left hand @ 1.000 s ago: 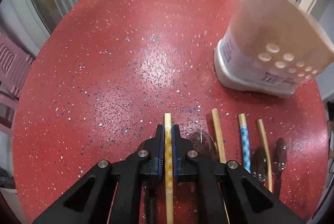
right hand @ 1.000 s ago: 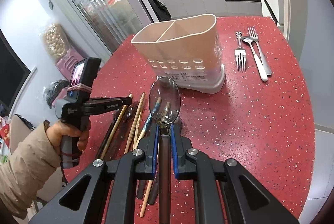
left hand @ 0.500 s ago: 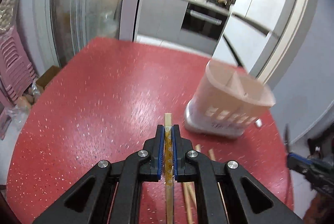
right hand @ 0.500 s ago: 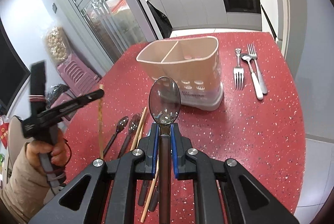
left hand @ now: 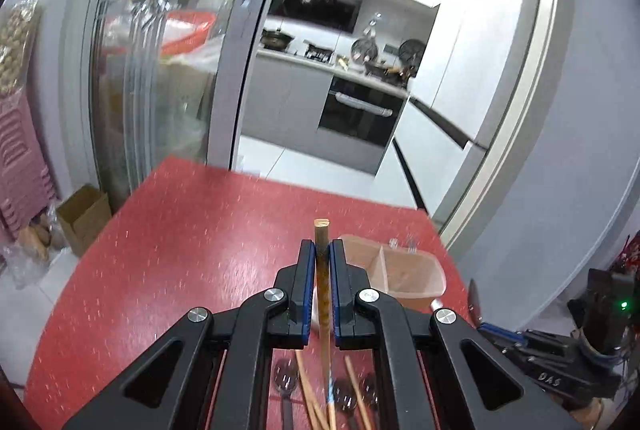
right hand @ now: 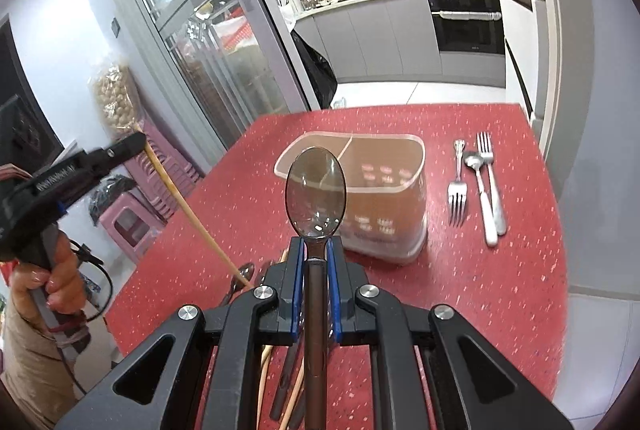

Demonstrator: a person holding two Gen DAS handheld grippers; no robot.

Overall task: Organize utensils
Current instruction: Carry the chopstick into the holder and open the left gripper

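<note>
Red table [right hand: 460, 290], flecked white, carries a beige two-part caddy [right hand: 404, 213] on a white base. Silver forks [right hand: 458, 189] gleam at 3 o'clock of it. Tan chopstick [left hand: 322, 270], dark-handled spoon [right hand: 316, 185]; black grippers have blue pads [left hand: 305, 282].

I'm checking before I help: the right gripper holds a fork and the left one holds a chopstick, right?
Not quite. The right gripper holds a spoon, as the right wrist view shows; the forks lie on the table. The left gripper does hold a chopstick.
</note>
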